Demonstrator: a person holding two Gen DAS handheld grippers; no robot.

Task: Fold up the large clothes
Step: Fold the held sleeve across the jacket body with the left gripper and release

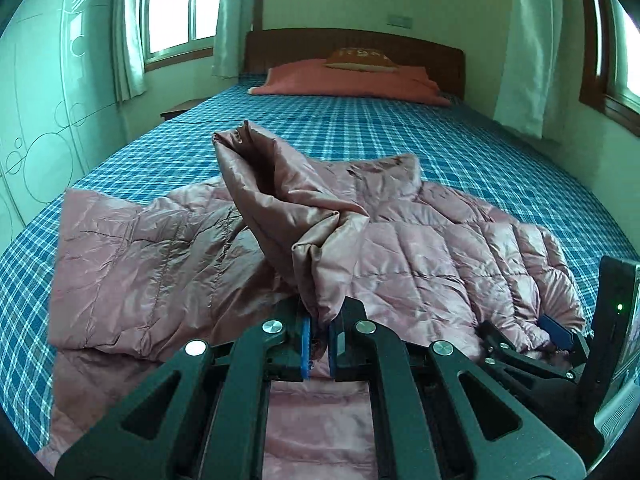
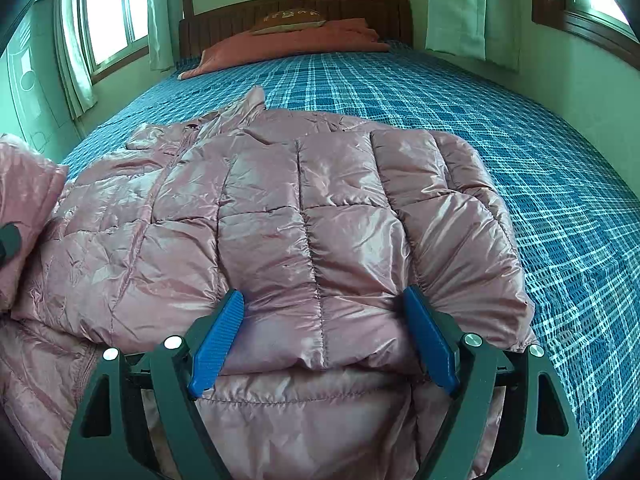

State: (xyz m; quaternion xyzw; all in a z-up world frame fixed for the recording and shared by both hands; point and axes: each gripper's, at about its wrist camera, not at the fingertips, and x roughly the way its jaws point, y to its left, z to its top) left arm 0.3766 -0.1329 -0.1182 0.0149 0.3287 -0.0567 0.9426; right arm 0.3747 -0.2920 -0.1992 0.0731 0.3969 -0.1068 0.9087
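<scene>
Slippage is the main worry here, in my judgement: the jacket, a shiny pink quilted one, lies spread across the bed, and its slick shell gives little for pads to bite on. The left tool is pressed together on a narrow bunch of fabric at the end of the sleeve, which stands lifted over the jacket's body; so thin a pinch could pull free if the sleeve is drawn across quickly, and it would then drop in a heap rather than a flat fold. The right tool stands spread wide at the near edge of the already folded right side, its blue pads set against the puffy fabric on either side, holding nothing closed. That padded fold looks springy; if this tool lifts away or drags, the fold may well open again or shift on the sheet.
</scene>
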